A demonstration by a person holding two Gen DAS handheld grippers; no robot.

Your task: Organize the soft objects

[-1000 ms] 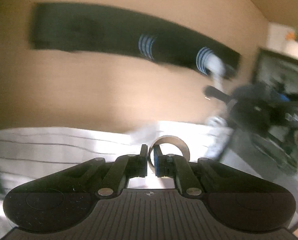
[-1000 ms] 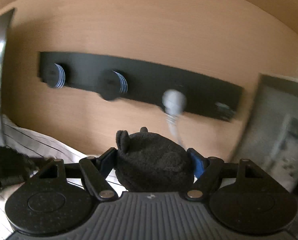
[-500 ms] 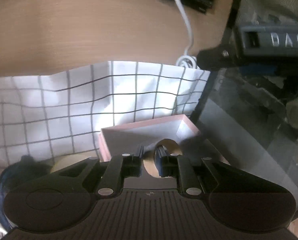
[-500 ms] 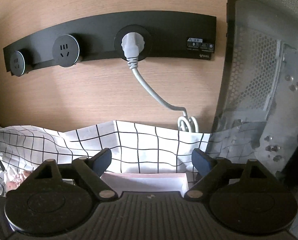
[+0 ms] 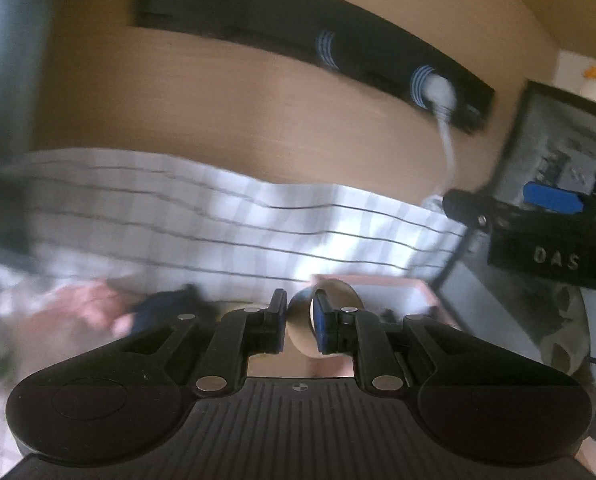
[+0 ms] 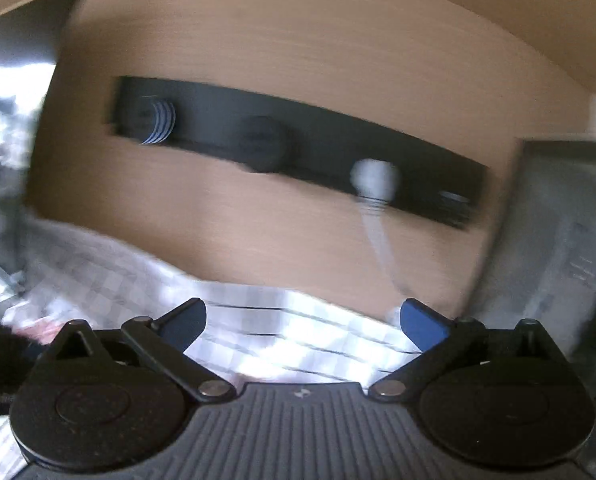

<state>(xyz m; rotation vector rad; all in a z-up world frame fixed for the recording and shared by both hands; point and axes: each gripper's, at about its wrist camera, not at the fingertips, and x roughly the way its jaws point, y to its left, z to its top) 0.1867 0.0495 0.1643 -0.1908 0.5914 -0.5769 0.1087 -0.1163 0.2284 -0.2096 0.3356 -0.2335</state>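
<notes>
My left gripper (image 5: 299, 322) is shut on a tan ring-shaped soft object (image 5: 336, 298), held just in front of a pink box (image 5: 398, 292) on the checked cloth (image 5: 218, 232). A dark blue soft object (image 5: 162, 308) and a blurred pink one (image 5: 86, 308) lie to its left. My right gripper (image 6: 302, 320) is open and empty above the checked cloth (image 6: 282, 312). It also shows at the right of the left wrist view (image 5: 554, 196). Both views are motion-blurred.
A wooden wall carries a black socket strip (image 6: 298, 148) with a white plug and cable (image 6: 374, 184). A black mesh-sided case (image 5: 558, 152) stands at the right. A dark panel (image 5: 2, 80) stands at the left.
My right gripper let go of the black plush toy between one second and half a second ago, and stays open. Both grippers have tilted up from the pink box; the left still holds the ring.
</notes>
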